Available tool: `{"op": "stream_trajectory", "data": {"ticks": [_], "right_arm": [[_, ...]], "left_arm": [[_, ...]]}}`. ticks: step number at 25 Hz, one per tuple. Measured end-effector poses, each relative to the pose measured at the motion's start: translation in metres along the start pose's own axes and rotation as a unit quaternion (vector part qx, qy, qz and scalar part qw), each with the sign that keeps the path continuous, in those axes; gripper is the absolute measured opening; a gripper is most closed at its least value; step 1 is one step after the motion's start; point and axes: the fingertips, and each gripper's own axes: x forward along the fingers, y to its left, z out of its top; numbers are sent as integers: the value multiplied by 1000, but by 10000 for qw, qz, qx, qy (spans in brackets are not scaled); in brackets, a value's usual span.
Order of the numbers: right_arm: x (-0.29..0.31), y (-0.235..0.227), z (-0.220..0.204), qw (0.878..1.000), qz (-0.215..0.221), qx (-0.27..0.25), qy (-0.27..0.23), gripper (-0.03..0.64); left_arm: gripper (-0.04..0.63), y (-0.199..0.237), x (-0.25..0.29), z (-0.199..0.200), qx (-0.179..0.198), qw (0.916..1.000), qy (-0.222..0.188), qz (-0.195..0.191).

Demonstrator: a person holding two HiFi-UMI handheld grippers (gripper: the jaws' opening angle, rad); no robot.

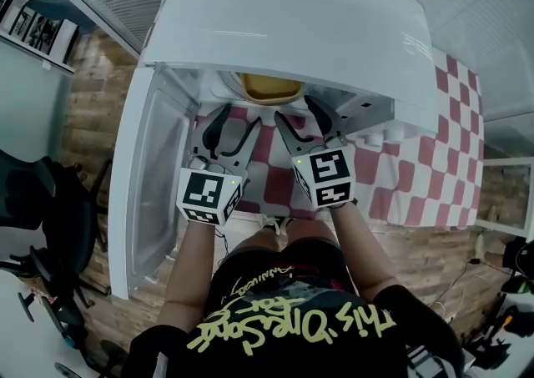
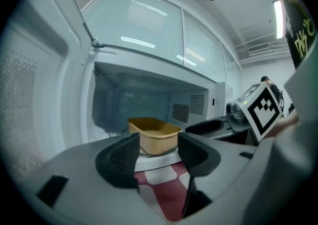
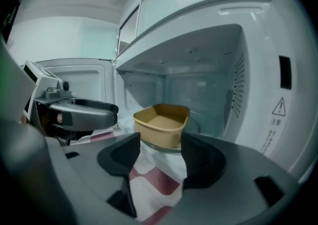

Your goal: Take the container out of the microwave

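A tan rectangular container sits empty on the glass turntable inside the open white microwave. My left gripper is open just in front of the cavity mouth, left of the container, nothing between its jaws. My right gripper is open too, beside it on the right, jaws empty. Both point at the container and stay short of it.
The microwave door swings open to the left, close to my left gripper. A red and white checked cloth covers the table under the microwave. The cavity's right wall stands near my right gripper. A black chair is at left.
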Motion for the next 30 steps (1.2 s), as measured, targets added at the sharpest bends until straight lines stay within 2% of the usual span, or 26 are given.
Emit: {"op": "stream_trajectory", "data": {"ticks": [4,13,20,25,30], "right_arm": [[6,-4,-2,9998,-21,193,13,242],[15,-3,0,9999,-67,129,-33,239],[20,-3,2,9998,-47,161,-79,236],[25,-5,-1,9990,-128,420,74,238],[29,-4,-3,9983,7,581,62,236]], "left_arm": [[232,4,8,-7,-7,10000,49,-25],[235,10,30,-22,-149,9994,298,-64],[235,12,42,-28,-37,9991,418,-99],[235,15,46,-30,-4,9988,491,-86],[235,18,48,-30,8,9987,496,-95]]}}
